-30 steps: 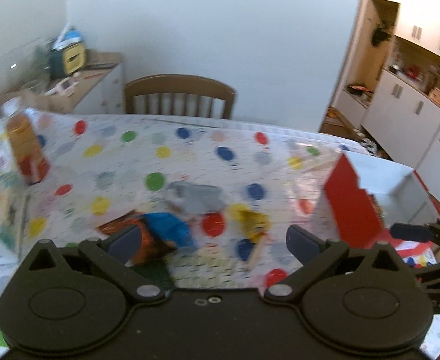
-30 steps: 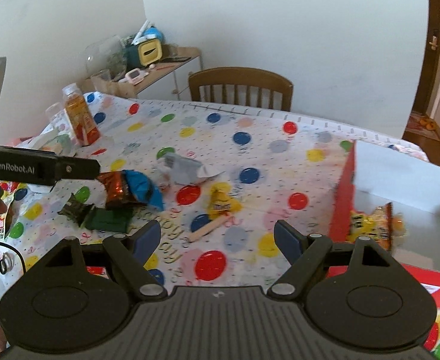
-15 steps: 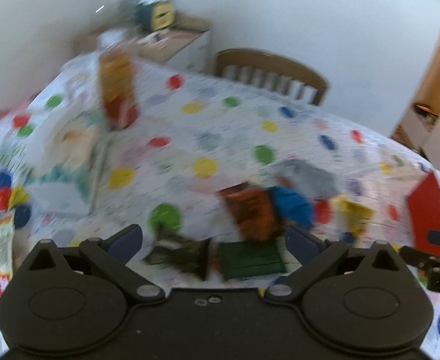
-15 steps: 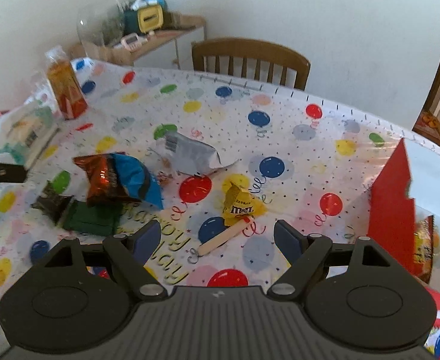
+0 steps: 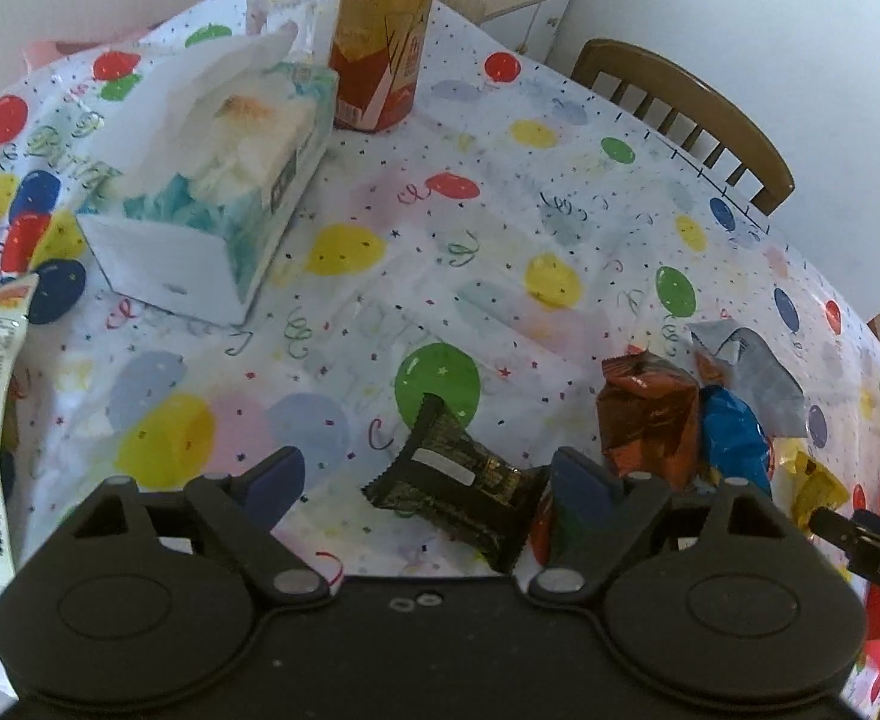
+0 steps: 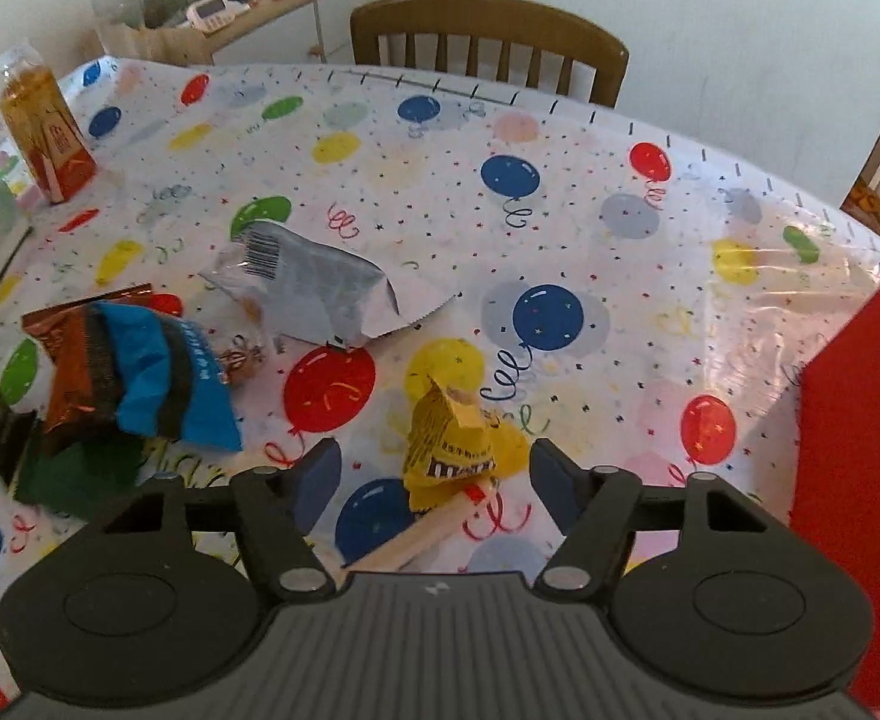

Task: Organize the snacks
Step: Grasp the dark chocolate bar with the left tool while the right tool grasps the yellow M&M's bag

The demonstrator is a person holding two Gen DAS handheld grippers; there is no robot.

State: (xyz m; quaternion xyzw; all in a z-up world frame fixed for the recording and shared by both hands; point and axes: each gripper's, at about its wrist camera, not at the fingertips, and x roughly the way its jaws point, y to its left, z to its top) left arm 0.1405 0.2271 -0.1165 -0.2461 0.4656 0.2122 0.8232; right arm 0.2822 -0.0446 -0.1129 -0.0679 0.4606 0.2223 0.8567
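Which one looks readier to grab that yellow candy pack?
Right. The right hand-held gripper is open with the yellow pack between its fingers; the left hand-held gripper faces the black packet.

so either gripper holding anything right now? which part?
Nothing held. Left gripper open over the black wrapper; right gripper open around the yellow M&M's packet, not clamped.
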